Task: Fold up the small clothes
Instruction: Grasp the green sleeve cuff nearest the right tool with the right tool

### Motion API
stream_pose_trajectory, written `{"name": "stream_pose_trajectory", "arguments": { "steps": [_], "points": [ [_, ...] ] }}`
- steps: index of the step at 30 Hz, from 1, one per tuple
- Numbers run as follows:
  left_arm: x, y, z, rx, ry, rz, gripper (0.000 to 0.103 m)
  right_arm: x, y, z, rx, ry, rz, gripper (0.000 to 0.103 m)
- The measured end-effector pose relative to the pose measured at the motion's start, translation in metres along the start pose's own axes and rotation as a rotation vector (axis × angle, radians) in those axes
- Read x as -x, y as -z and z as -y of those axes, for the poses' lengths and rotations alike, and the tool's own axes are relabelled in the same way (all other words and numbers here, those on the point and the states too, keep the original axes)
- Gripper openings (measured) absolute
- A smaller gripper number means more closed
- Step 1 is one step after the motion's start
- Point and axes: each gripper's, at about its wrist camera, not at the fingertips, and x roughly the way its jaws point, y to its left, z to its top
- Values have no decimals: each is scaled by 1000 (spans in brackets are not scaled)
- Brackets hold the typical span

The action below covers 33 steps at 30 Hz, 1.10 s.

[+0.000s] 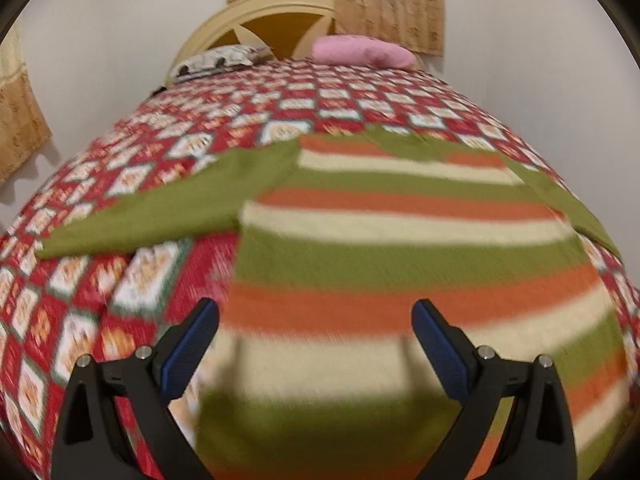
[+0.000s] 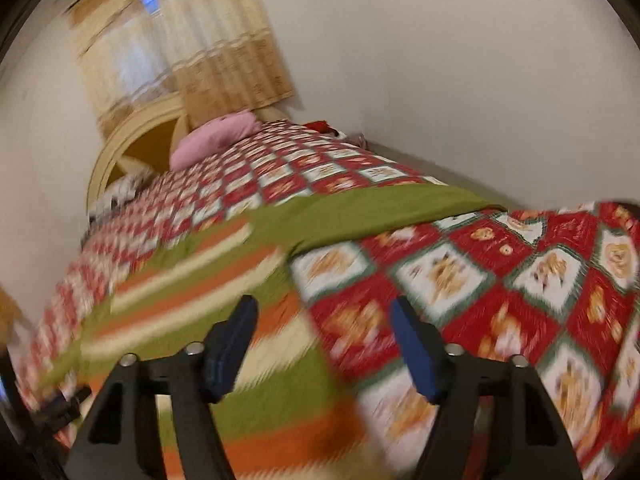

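Spread flat across the bed (image 1: 132, 280), striped sweater (image 1: 400, 240), neck toward the headboard (image 1: 256, 12), hem nearest. Left tool (image 1: 316, 320) open, empty, above the hem band; right tool (image 2: 324, 320) open, empty, over the sweater's right side edge, right sleeve (image 2: 380, 212) ahead.
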Motion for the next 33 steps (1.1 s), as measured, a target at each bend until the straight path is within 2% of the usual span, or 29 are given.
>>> {"name": "stream_pose_trajectory", "arguments": {
  "steps": [2,4,5,6,8,10,14,16,20,24,26,28,29,31,33],
  "points": [
    [-11,-7,-5,9,-18,19,99,-22,-35,42,-123,18,-22,67],
    [-26,-8,-10,26,-30,17,99,-45,-61,87,-264,28,-46,61],
    [-35,-7,-11,37,-30,2,99,-58,-70,111,-343,18,-60,48],
    [-45,-4,-13,50,-27,-22,99,-68,-77,131,-407,9,-71,42],
    [-58,-3,-14,60,-26,-79,99,-95,-91,177,-523,30,-98,42],
    [-59,-4,-17,77,-17,-78,99,-111,-98,203,-564,92,-93,42],
    [-65,1,-22,125,-9,-115,102,-149,-110,228,-554,160,-134,42],
    [-67,1,-21,131,-11,-126,103,-165,-112,239,-564,224,-152,42],
    [-71,0,-17,123,-21,-133,103,-196,-112,259,-623,219,-191,42],
    [-72,-1,-18,129,-20,-136,103,-217,-116,263,-635,215,-189,42],
    [-73,-1,-18,128,-22,-136,103,-222,-114,271,-693,198,-180,42],
    [-73,-1,-19,128,-20,-137,103,-227,-112,279,-728,178,-176,35],
    [-73,-1,-19,128,-20,-137,103,-228,-112,280,-718,181,-180,23],
    [-73,-1,-19,128,-20,-136,103,-229,-113,281,-685,169,-187,18],
    [-73,-1,-19,128,-20,-136,103,-220,-117,282,-676,130,-157,10]
  ]
}}
